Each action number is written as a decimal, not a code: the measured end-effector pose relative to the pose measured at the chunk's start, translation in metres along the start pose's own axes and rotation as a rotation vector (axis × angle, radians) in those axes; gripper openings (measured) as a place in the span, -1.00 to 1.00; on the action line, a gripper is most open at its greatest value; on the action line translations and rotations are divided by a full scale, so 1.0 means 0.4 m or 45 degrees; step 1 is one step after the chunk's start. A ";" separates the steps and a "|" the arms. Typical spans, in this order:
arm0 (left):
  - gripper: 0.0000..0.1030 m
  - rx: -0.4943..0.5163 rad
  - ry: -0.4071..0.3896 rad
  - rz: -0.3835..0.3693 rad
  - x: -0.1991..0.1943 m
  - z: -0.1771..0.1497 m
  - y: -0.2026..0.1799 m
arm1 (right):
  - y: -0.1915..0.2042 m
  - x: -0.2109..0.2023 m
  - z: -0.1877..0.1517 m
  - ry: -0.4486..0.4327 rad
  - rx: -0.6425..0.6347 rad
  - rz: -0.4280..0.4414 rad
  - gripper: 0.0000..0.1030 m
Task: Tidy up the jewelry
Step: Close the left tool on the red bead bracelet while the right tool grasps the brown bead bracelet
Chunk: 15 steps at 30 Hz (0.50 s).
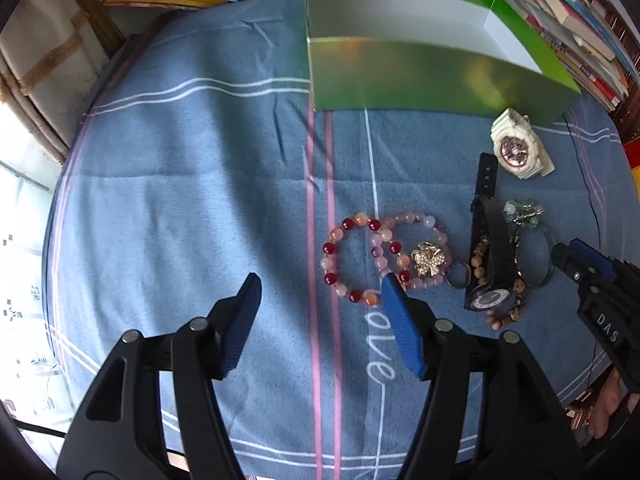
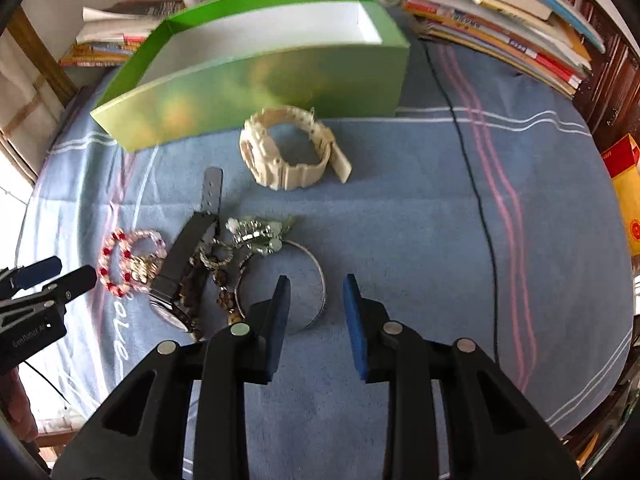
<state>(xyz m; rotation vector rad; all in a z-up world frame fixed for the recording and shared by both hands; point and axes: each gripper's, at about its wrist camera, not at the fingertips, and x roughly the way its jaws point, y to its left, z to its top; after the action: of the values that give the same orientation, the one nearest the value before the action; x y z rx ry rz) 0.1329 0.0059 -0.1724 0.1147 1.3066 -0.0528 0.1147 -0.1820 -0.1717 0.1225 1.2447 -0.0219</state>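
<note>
Two watches lie mid-cloth: the cream watch (image 2: 290, 148) curled beside the green box (image 2: 256, 80), the black watch (image 1: 489, 240) running lengthwise toward it. Two bead bracelets (image 1: 360, 260) overlap. The left gripper (image 1: 320, 286) gapes wide, the right gripper (image 2: 316, 286) narrower, both empty.

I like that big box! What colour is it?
The big open cardboard box is bright green outside and white inside, clearest in the right wrist view.

Home room: book stacks (image 2: 500, 20), cloth-covered table (image 1: 200, 180).
</note>
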 end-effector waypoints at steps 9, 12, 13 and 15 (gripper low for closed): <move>0.23 -0.017 0.060 0.116 0.057 0.009 0.046 | -0.097 0.013 -0.005 0.043 0.080 -0.123 -0.25; 0.22 -0.051 0.058 0.154 0.050 0.014 0.077 | -0.126 0.002 -0.002 0.040 0.110 -0.115 -0.25; 0.22 -0.059 0.054 0.145 0.049 0.015 0.083 | -0.124 -0.002 0.000 0.036 0.100 -0.105 -0.25; 0.23 -0.062 0.043 0.119 0.040 0.019 0.086 | -0.111 -0.004 0.000 0.032 0.081 -0.097 -0.25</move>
<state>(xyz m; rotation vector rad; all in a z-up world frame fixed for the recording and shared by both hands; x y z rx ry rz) 0.1480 0.0394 -0.1841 0.1356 1.3334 0.0610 0.1106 -0.2263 -0.1738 0.1309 1.2739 -0.1262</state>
